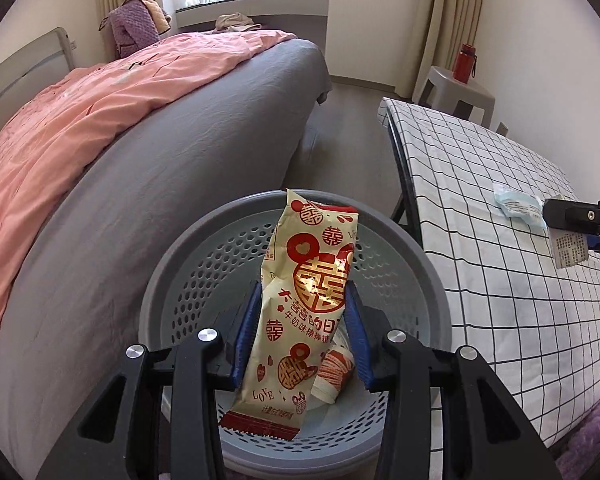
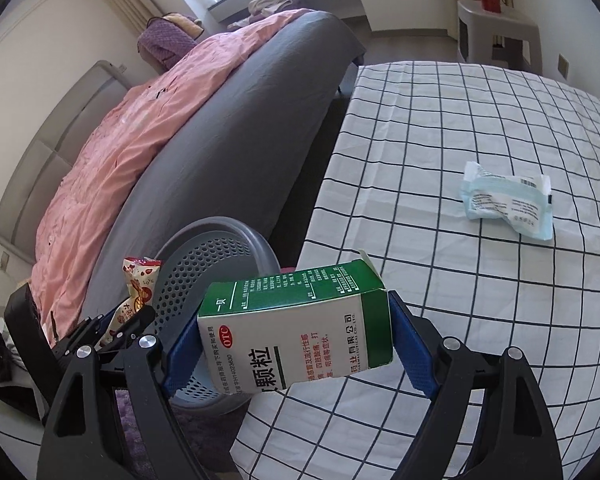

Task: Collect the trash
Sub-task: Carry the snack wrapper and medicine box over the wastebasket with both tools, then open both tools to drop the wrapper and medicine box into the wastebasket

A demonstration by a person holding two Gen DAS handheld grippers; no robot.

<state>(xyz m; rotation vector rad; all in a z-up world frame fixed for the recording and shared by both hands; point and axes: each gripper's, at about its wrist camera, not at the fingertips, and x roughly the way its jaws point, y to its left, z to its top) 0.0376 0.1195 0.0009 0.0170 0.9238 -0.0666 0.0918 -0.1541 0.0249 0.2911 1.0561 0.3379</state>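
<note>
My left gripper (image 1: 302, 312) is shut on a cream and red snack wrapper (image 1: 300, 304) and holds it over the grey perforated trash basket (image 1: 204, 256). A small red and white wrapper (image 1: 334, 372) lies inside the basket. My right gripper (image 2: 296, 336) is shut on a green and white medicine box (image 2: 296, 328) above the edge of the checked table (image 2: 440, 128). A pale blue packet (image 2: 504, 200) lies on the table, also seen in the left wrist view (image 1: 518, 204). The basket (image 2: 216, 256) and the left gripper with the wrapper (image 2: 136, 300) show at lower left in the right wrist view.
A bed with grey sheet (image 1: 204, 128) and pink duvet (image 1: 80, 112) stands left of the basket. A grey stool (image 1: 452, 88) with a red bottle (image 1: 464, 62) stands at the far right wall. A purple rug (image 2: 140, 412) lies under the basket.
</note>
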